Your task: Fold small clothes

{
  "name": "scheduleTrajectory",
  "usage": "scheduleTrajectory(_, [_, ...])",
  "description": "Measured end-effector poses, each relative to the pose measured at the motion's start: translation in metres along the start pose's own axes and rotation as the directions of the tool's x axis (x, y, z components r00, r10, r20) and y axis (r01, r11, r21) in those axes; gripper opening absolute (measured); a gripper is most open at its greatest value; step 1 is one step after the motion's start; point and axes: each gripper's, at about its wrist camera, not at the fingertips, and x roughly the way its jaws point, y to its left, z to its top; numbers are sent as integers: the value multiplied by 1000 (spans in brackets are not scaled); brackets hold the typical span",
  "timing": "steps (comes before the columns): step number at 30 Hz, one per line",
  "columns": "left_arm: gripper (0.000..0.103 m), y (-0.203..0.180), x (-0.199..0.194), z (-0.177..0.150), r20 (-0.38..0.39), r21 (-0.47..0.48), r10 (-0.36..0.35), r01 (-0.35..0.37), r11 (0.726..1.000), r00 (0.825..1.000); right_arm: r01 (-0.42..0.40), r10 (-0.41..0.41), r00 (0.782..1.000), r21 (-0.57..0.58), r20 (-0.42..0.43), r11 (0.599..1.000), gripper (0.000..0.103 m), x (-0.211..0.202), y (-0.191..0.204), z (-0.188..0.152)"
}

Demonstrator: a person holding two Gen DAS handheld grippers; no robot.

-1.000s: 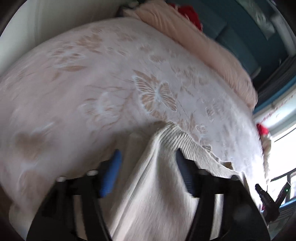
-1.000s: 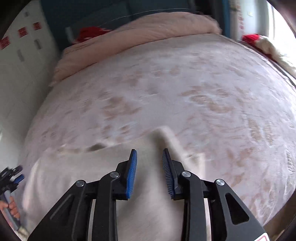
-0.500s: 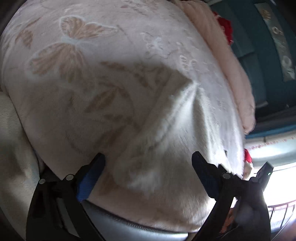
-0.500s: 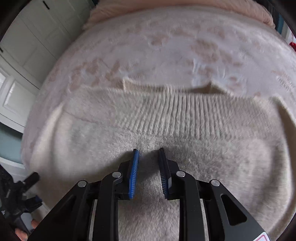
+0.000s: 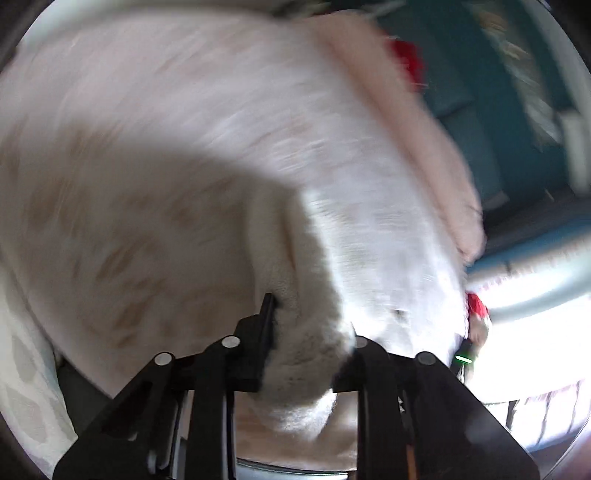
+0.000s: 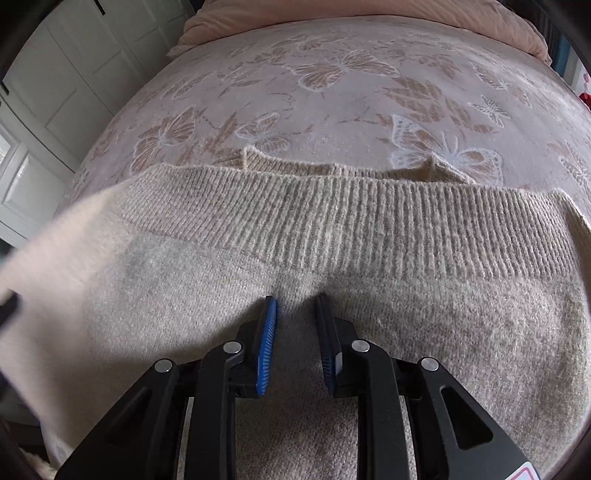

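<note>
A beige knit sweater (image 6: 369, 302) lies on the bed, its ribbed hem (image 6: 351, 221) running across the right wrist view. My right gripper (image 6: 293, 306) rests on the knit below the hem, its blue pads a narrow gap apart with nothing gripped between them. In the blurred left wrist view my left gripper (image 5: 308, 314) has closed on a thick bunch of the sweater (image 5: 303, 332), which fills the gap between the fingers. At the left edge of the right wrist view a blurred fold of the sweater (image 6: 55, 258) is lifted.
The bed carries a pink blanket with a butterfly pattern (image 6: 351, 92). A peach duvet roll (image 6: 369, 14) lies along its far side. White cupboard doors (image 6: 55, 92) stand to the left. A red item (image 5: 406, 62) and a blue wall lie beyond the bed.
My left gripper has closed from wide open onto a bunch of the sweater and is moving fast. My right gripper has stayed on the knit with a small gap.
</note>
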Motion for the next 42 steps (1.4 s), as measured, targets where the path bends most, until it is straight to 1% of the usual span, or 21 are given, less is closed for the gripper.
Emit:
scheduleTrajectory(3, [18, -66, -20, -8, 25, 170, -89, 84, 982, 996, -15, 15, 1000, 8, 10, 1000, 20, 0, -2, 0])
scheduleTrajectory(6, [18, -125, -22, -30, -5, 320, -144, 138, 937, 990, -50, 49, 999, 26, 21, 998, 20, -2, -7, -1])
scheduleTrajectory(10, [18, -184, 9, -72, -90, 449, -124, 151, 881, 988, -195, 189, 980, 124, 56, 973, 20, -27, -35, -4])
scheduleTrajectory(12, [19, -202, 31, -97, -128, 506, -85, 139, 851, 988, -223, 206, 972, 175, 112, 959, 23, -54, -64, -17])
scheduleTrajectory(14, [20, -206, 47, -119, -162, 534, -51, 131, 835, 985, -206, 178, 974, 213, 143, 955, 27, -79, -99, -35])
scheduleTrajectory(17, [28, -206, 82, -162, -255, 599, 27, 136, 789, 967, -158, 121, 981, 270, 151, 950, 35, -108, -149, -69])
scheduleTrajectory(19, [40, -193, 86, -185, -290, 613, 36, 156, 774, 956, -158, 115, 981, 300, 157, 941, 34, -124, -173, -89])
scheduleTrajectory(20, [52, -187, 82, -192, -289, 623, 27, 167, 764, 957, -165, 119, 980, 311, 162, 936, 37, -132, -181, -97])
scheduleTrajectory(21, [62, -182, 74, -199, -277, 643, 16, 173, 746, 961, -161, 114, 980, 319, 163, 934, 46, -138, -185, -102])
scheduleTrajectory(22, [67, -175, 61, -206, -242, 682, 10, 162, 713, 970, -158, 109, 980, 319, 165, 934, 49, -144, -187, -105])
scheduleTrajectory(23, [77, -168, 52, -209, -208, 713, 12, 143, 687, 978, -165, 116, 978, 311, 173, 936, 54, -149, -186, -107])
scheduleTrajectory(25, [84, -157, 33, -217, -149, 773, 26, 100, 626, 988, -210, 158, 969, 301, 189, 930, 63, -155, -182, -105])
scheduleTrajectory(27, [88, -146, 29, -219, -90, 810, 102, 13, 586, 991, -288, 234, 951, 308, 200, 907, 69, -150, -167, -95])
scheduleTrajectory(29, [88, -132, 32, -215, -87, 802, 150, -20, 597, 985, -355, 301, 932, 334, 203, 873, 69, -141, -152, -86])
scheduleTrajectory(31, [88, -120, 42, -204, -79, 774, 189, -59, 631, 979, -384, 337, 923, 365, 189, 848, 69, -134, -139, -77])
scheduleTrajectory(32, [88, -116, 45, -199, -71, 767, 198, -73, 637, 978, -378, 336, 925, 367, 175, 850, 69, -131, -130, -72])
scheduleTrajectory(35, [88, -106, 52, -189, -49, 750, 241, -124, 650, 969, -296, 251, 953, 341, 170, 892, 69, -140, -116, -64])
scheduleTrajectory(36, [88, -102, 54, -184, -53, 735, 243, -126, 666, 969, -293, 246, 953, 326, 180, 899, 69, -144, -114, -61])
scheduleTrajectory(39, [88, -97, 58, -180, -63, 713, 246, -128, 689, 967, -303, 239, 945, 331, 222, 894, 70, -158, -119, -51])
scheduleTrajectory(40, [88, -95, 61, -178, -71, 708, 246, -125, 695, 967, -296, 232, 947, 326, 221, 898, 71, -161, -119, -49])
scheduleTrajectory(42, [86, -93, 63, -178, -80, 701, 242, -118, 703, 967, -264, 219, 960, 305, 172, 915, 81, -149, -118, -38])
